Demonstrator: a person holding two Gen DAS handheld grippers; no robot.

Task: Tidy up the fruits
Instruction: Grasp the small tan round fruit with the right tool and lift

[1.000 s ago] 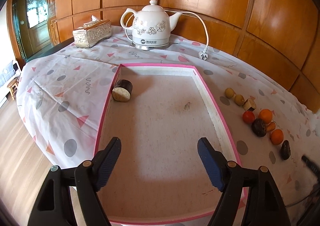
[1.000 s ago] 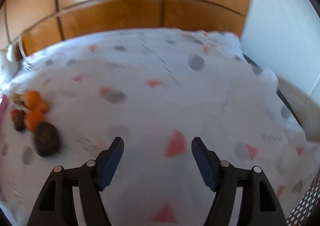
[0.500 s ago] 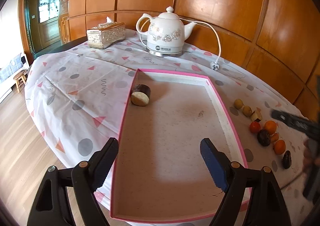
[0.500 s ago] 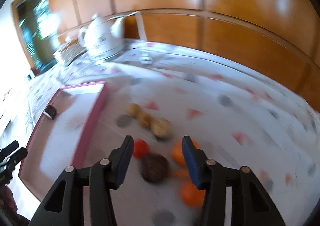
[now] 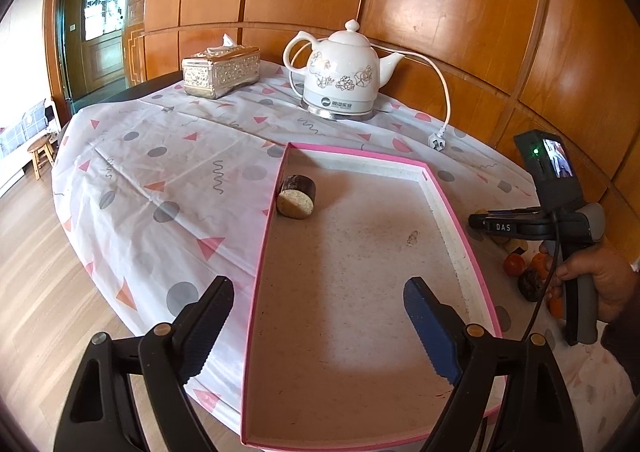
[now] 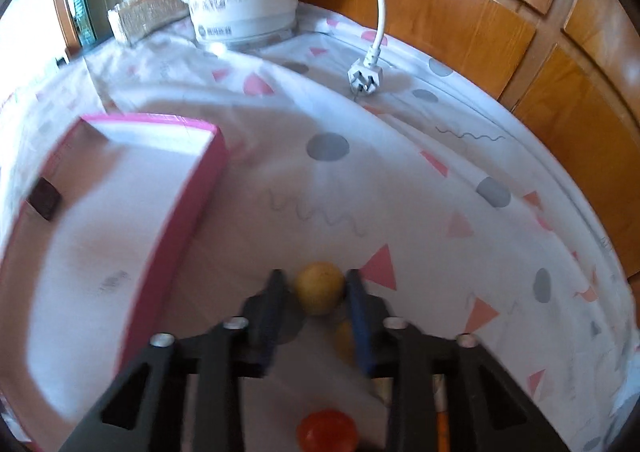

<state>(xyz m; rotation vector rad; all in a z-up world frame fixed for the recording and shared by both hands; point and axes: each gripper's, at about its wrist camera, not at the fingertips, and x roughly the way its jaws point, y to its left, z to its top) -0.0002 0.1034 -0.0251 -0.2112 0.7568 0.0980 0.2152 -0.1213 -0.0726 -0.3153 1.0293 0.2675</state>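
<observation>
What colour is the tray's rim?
Pink, around a pale off-white inside. The tray shows best in the left wrist view.

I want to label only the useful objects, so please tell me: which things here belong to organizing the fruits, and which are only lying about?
Belong to the job:
- pink tray
- dark cut fruit inside it
- yellow fruit
- other small fruits on the cloth beside the tray

Just lying about:
- white kettle
- its loose plug
- tissue box
</observation>
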